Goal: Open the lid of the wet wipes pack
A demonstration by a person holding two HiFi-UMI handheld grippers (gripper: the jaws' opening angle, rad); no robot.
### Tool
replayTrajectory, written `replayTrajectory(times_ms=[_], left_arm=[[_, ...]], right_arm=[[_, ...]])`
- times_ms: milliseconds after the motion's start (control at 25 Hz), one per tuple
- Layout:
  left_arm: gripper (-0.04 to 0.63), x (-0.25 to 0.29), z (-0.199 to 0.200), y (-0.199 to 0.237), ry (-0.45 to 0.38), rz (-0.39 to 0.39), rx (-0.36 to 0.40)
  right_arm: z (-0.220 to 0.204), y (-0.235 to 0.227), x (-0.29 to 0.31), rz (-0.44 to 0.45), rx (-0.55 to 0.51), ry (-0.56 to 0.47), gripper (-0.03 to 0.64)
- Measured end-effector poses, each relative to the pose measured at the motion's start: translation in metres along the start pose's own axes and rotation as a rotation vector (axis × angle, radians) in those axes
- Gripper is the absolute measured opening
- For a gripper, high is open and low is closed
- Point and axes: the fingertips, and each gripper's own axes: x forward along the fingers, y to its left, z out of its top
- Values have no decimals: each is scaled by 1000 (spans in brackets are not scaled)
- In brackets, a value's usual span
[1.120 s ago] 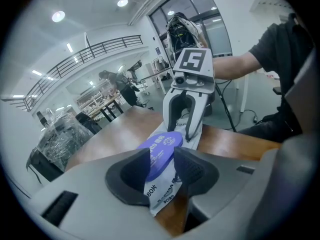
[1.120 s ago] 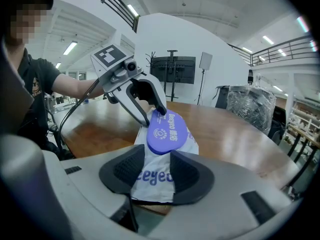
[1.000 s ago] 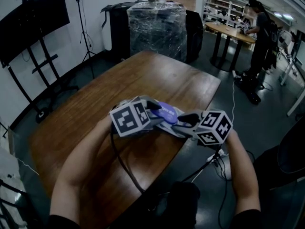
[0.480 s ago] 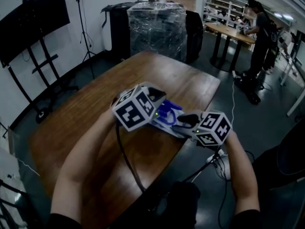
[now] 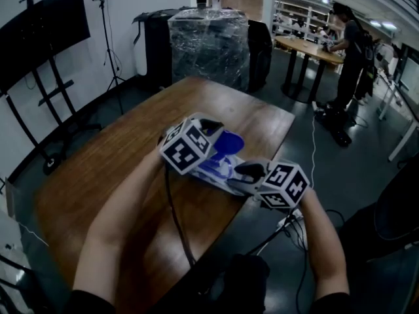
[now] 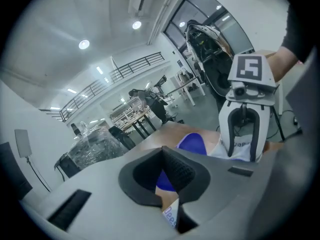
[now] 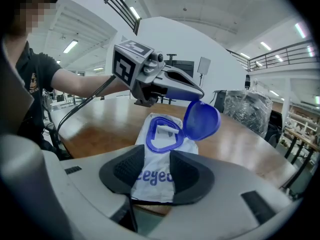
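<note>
A white wet wipes pack [image 5: 219,170] lies on the brown table [image 5: 111,175] near its right edge. Its blue lid [image 5: 228,142] stands flipped up, which bares the blue-ringed opening [image 7: 161,136]. My left gripper [image 5: 220,134] is shut, with its tips pinching the top edge of the lid [image 7: 201,120]. The lid [image 6: 192,143] shows just past the closed pads of the left gripper [image 6: 167,164]. My right gripper [image 7: 157,171] is shut on the pack's near end [image 7: 156,178], one pad on each side. The head view shows the right gripper [image 5: 237,174] low at the pack's right.
The table's right edge [image 5: 262,175] runs close beside the pack, with dark floor and cables below. Beyond the table's far end stands a plastic-wrapped block [image 5: 209,38]. A person [image 5: 347,51] stands at another table at the back right. A screen on a stand [image 5: 46,25] is at left.
My left gripper has risen and drawn back toward the left. The blue lid has swung from lying flat on the pack to standing upright. The right gripper has kept still on the pack.
</note>
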Motion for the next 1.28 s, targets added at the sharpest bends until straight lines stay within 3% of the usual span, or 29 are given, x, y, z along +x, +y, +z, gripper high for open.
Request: replayTrajectory(times_ms=[240, 440, 640, 960, 1080, 1160, 1280], left_arm=[[3, 25, -14, 5, 28, 8, -22], [3, 46, -48, -12, 142, -75, -24], [3, 46, -41, -17, 128, -113, -29], [3, 11, -46, 2, 141, 86, -68], [3, -15, -36, 9, 112, 168, -130], [3, -35, -29, 6, 79, 194, -188], [3, -67, -15, -4, 14, 218, -267]], right_arm=[[0, 1, -2, 9, -2, 2, 169], [1, 2, -3, 3, -12, -3, 170], [4, 2, -5, -3, -15, -10, 170], [10, 2, -12, -103, -88, -90, 154], [30, -2, -34, -191, -43, -201, 93], [43, -2, -48, -242, -9, -272, 11], [57, 9, -59, -297, -6, -328, 10]])
